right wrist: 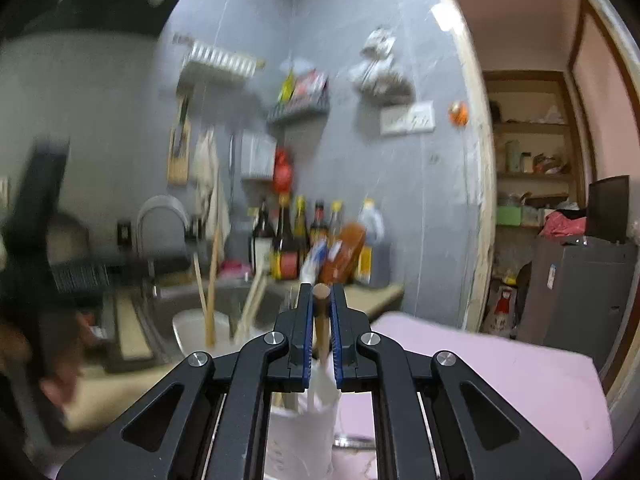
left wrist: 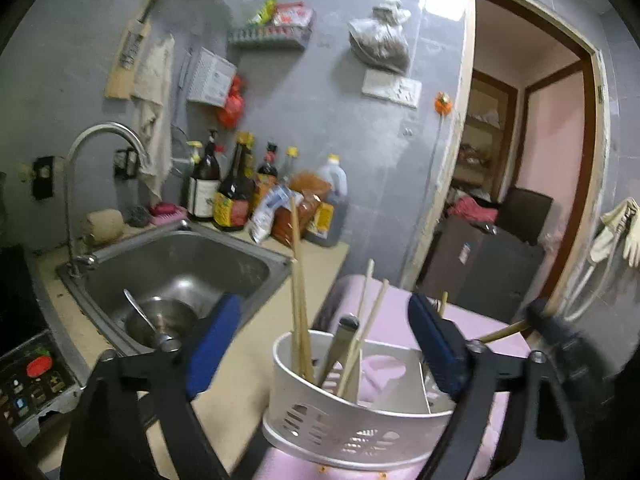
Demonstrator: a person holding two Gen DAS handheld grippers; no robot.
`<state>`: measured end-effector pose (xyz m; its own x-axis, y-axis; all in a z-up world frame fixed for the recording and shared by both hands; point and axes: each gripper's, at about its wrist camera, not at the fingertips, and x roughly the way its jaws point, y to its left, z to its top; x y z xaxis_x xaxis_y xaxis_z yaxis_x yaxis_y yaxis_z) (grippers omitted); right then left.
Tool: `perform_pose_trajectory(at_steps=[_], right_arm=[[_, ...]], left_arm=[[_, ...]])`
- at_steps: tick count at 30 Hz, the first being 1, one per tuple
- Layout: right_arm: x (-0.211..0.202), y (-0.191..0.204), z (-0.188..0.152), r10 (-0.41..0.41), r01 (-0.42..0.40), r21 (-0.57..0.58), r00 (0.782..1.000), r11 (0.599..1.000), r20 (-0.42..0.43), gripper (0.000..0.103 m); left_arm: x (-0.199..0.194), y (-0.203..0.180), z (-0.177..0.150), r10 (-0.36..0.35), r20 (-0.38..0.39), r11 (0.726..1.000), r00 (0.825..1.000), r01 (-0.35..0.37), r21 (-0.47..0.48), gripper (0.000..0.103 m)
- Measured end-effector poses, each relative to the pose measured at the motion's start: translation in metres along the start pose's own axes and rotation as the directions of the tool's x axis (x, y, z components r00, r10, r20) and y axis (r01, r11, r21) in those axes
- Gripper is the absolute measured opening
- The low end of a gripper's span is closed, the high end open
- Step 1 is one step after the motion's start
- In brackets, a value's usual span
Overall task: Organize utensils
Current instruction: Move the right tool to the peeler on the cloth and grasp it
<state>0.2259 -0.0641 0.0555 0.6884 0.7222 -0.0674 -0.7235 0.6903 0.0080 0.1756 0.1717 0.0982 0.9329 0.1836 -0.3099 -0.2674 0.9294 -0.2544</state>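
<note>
1. Kitchen; holder set on a pink-covered table (left wrist: 472,320) beside the sink (left wrist: 180,264).
2. Right hand-held gripper (right wrist: 321,320): clamped on a wooden utensil handle (right wrist: 321,294).
3. Left hand-held gripper (left wrist: 324,340): spread wide, empty, around the white utensil holder (left wrist: 352,420).
4. Chopsticks (left wrist: 298,300) already stowed; held utensil judged pending.

place: home kitchen | signs: steel sink (left wrist: 176,264) with tap (left wrist: 104,136); sauce bottles (left wrist: 232,192); hanging chopping board (left wrist: 128,56)

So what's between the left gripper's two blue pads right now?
In the left wrist view, the left gripper stands open; between its blue pads sit the white plastic utensil holder and its wooden chopsticks, untouched.
</note>
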Motion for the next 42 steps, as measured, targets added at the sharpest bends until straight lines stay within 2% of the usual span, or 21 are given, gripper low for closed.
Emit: perform_pose_trajectory(at_steps=[3,8,14,17,21,25,27,28,29,31,33,36,38,39,42], right_arm=[[-0.022,-0.002,0.039,0.017,-0.018,0.016,0.998,1.0,0.064,0.006],[-0.048,-0.003,0.095,0.071,-0.073,0.037,0.995,0.997,0.069,0.006],[-0.077,0.003,0.122,0.071,-0.071,0.005,0.993,0.997,0.096,0.006],[-0.073,0.005,0.118,0.069,-0.069,0.003,0.994,0.998,0.086,0.006],[-0.047,0.005,0.098,0.062,-0.063,0.024,0.997,0.998,0.043,0.006],[-0.014,0.005,0.077,0.056,-0.054,0.03,0.997,0.998,-0.06,0.006],[0.005,0.001,0.061,0.075,-0.068,0.059,0.988,0.996,-0.137,0.007],[0.01,-0.003,0.054,0.084,-0.073,0.074,0.983,0.995,-0.163,0.01],[0.014,-0.007,0.047,0.1,-0.084,0.093,0.978,0.992,-0.185,0.016],[0.013,-0.012,0.038,0.119,-0.097,0.114,0.971,0.989,-0.209,0.035],[0.005,-0.021,0.031,0.124,-0.099,0.126,0.97,0.987,-0.207,0.037],[-0.009,-0.042,0.022,0.075,-0.048,0.118,0.969,0.992,-0.236,0.039],[-0.011,-0.059,0.011,0.047,-0.017,0.101,0.951,0.995,-0.305,0.044],[-0.009,-0.068,0.002,0.041,-0.011,0.086,0.932,0.996,-0.359,0.044],[0.004,-0.086,-0.032,0.045,-0.041,0.019,0.849,0.999,-0.526,0.045]], left_arm=[[-0.005,0.003,0.001,0.011,0.02,1.0,1.0,-0.01,-0.015,0.087],[-0.01,0.009,0.0,0.02,0.011,0.999,1.0,-0.02,-0.03,0.088],[-0.016,0.013,-0.009,0.028,-0.004,0.999,1.0,-0.028,-0.042,0.09],[-0.018,0.012,-0.013,0.027,-0.013,0.999,1.0,-0.027,-0.029,0.09],[-0.022,0.009,-0.017,0.032,-0.017,0.999,0.999,-0.032,0.003,0.09],[-0.024,0.007,-0.019,0.028,-0.009,1.0,1.0,-0.028,0.014,0.091],[-0.025,0.007,-0.022,0.022,-0.007,1.0,1.0,-0.022,0.007,0.092],[-0.025,0.007,-0.022,0.017,-0.009,1.0,1.0,-0.017,0.005,0.093],[-0.025,0.007,-0.023,0.012,-0.013,1.0,1.0,-0.012,0.004,0.093],[-0.023,0.005,-0.027,0.005,-0.02,1.0,1.0,-0.005,0.008,0.093],[-0.022,0.003,-0.028,-0.001,-0.026,1.0,1.0,0.001,0.008,0.093],[-0.023,0.001,-0.031,-0.01,-0.031,1.0,0.999,0.01,0.003,0.093],[-0.025,-0.003,-0.036,-0.013,-0.034,1.0,0.999,0.014,0.019,0.093],[-0.025,-0.007,-0.04,-0.009,-0.044,0.999,0.999,0.011,0.039,0.093],[-0.022,-0.017,-0.053,-0.007,-0.068,0.998,0.998,0.012,0.068,0.093]])
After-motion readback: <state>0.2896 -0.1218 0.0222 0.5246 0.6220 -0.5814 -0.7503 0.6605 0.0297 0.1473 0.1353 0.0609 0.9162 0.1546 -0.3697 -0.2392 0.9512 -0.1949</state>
